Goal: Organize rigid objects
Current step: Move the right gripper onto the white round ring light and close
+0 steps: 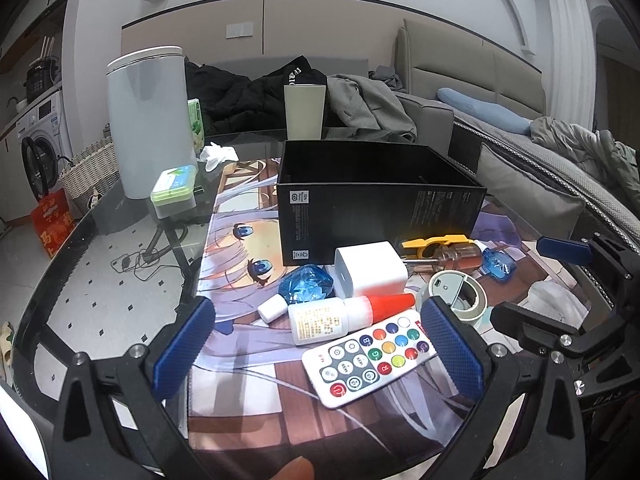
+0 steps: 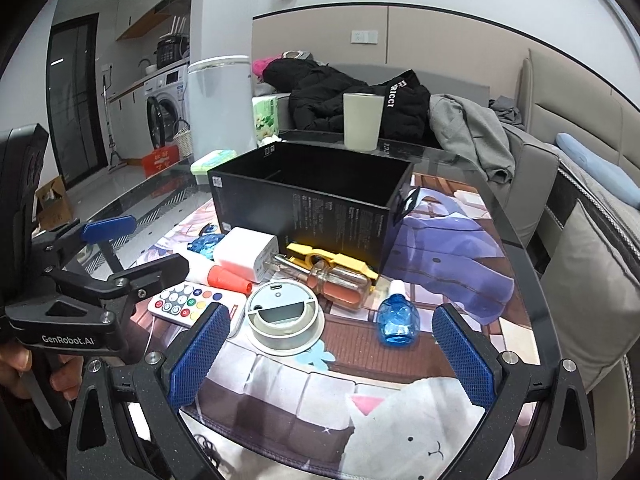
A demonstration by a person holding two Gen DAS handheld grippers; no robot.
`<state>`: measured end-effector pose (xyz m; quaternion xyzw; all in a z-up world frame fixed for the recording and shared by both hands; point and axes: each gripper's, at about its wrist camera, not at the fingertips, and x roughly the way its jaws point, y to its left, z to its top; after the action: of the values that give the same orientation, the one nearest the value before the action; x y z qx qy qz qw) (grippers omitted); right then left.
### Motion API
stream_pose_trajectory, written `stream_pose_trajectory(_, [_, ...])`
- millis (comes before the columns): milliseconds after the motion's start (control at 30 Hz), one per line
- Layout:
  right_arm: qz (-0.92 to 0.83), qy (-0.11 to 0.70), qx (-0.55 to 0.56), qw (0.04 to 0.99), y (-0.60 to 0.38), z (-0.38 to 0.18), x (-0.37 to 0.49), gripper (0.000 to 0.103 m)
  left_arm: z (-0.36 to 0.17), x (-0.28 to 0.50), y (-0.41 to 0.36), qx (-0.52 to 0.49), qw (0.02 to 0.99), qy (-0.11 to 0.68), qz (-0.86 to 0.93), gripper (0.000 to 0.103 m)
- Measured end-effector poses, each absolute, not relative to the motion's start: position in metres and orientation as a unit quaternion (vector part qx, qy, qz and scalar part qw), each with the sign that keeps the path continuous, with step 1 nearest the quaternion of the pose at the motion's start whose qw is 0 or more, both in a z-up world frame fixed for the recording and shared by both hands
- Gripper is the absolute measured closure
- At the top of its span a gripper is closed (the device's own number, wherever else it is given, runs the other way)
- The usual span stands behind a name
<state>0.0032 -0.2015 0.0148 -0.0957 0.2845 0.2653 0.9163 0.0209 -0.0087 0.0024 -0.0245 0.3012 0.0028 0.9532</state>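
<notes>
Glass table (image 1: pixel 100 264) under a printed mat (image 1: pixel 248 400); clutter lies before the open black box (image 1: pixel 376 216). My left gripper (image 1: pixel 320 352) hangs spread and empty over the remote (image 1: pixel 370 358): light, stiff, slick; grip across its long edges. My right gripper (image 2: pixel 330 358) gapes empty near the blue bottle (image 2: pixel 397 320), likely light and prone to roll.

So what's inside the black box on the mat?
The black box is open-topped. In the right wrist view a dark divider shows near its far corner, with nothing else visible. Its floor is hidden behind the near walls.
</notes>
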Motion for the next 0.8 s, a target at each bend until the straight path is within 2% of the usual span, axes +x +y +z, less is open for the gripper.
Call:
stream_pose_trajectory(500, [0.259,0.338,-0.104,0.899,-0.183,-0.003,0.026,0.000,-0.008,0.035,0.004,-0.032,0.938,0.344,0.006,0.000])
stream_pose_trajectory(733, [0.268,0.340,-0.102,0.896,-0.177,-0.003,0.028,0.000,-0.010,0.034,0.014,-0.049,0.934,0.354,0.003,0.000])
stream_pose_trajectory(800, [0.265,0.337,-0.108,0.897,-0.175,-0.003,0.029,0.003,-0.009,0.032,0.018,-0.058,0.935,0.350,0.003,0.000])
